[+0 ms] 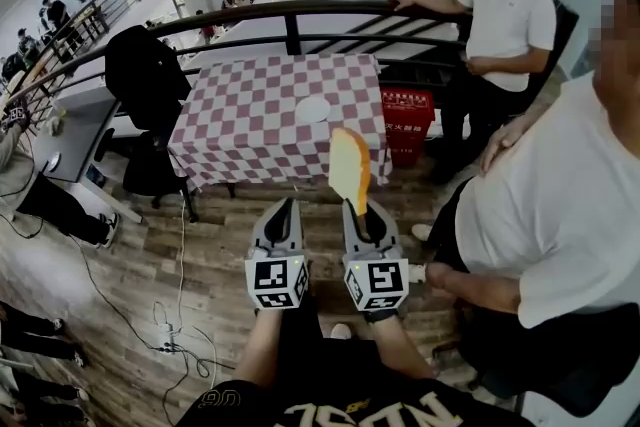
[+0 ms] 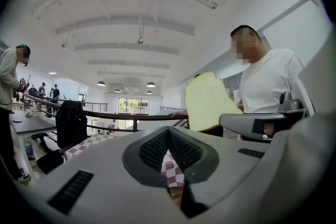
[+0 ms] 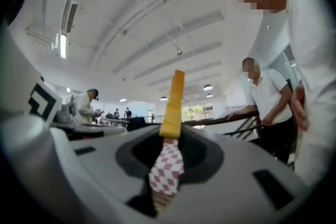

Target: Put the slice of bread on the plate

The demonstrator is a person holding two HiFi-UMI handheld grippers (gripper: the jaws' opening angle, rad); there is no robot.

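Head view: the cubes on both tools bear black-and-white square markers. A red box point(image 1: 408, 115) at the table's right corner carries white characters too small to read. The left hand-held gripper point(image 1: 285, 207) points level, its jaws together. The right hand-held gripper point(image 1: 361, 211), just beside it, clamps the slice of bread point(image 1: 349, 170) upright by its lower edge. The checked-cloth table point(image 1: 250, 130) stands ahead across open wooden floor point(image 1: 200, 245). The white plate point(image 1: 313, 110) lies right of the table's middle with bare cloth all round it. A chair draped with a black jacket point(image 1: 148, 75) stands at the table's left, a dark railing point(image 1: 290, 12) runs behind, and two people in white shirts point(image 1: 505, 25) stand at the right, one close by. Left gripper view: the left hand-held gripper point(image 2: 169, 136) has its pads meeting at the tips, nothing between, and the slice shows broadside at right. Right gripper view: the right hand-held gripper point(image 3: 170, 136) is narrow, its jaws pressed on the slice's edge.
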